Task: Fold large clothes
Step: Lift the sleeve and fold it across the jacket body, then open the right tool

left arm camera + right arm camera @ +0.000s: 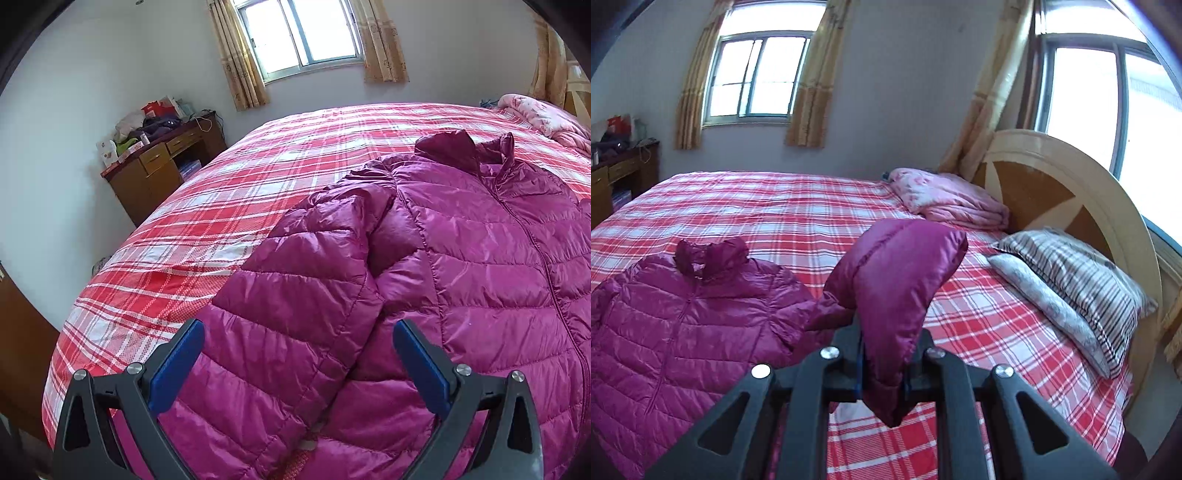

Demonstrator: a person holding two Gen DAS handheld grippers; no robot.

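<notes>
A magenta quilted down jacket (480, 258) lies front up and zipped on the red plaid bed (221, 206). Its left sleeve (295, 295) lies along the body. My left gripper (299, 343) is open, its blue-padded fingers (177, 365) spread just above that sleeve's lower end. In the right wrist view the jacket (683, 332) lies at the left. My right gripper (890, 350) is shut on the jacket's other sleeve (897, 280) and holds it lifted above the bed (979, 314), the cuff hanging below the jaws.
A wooden desk (162, 173) with piled items stands by the far wall. A folded pink blanket (949, 199) and two pillows (1071, 288) lie by the curved headboard (1052, 184). Windows with curtains (240, 55) are behind.
</notes>
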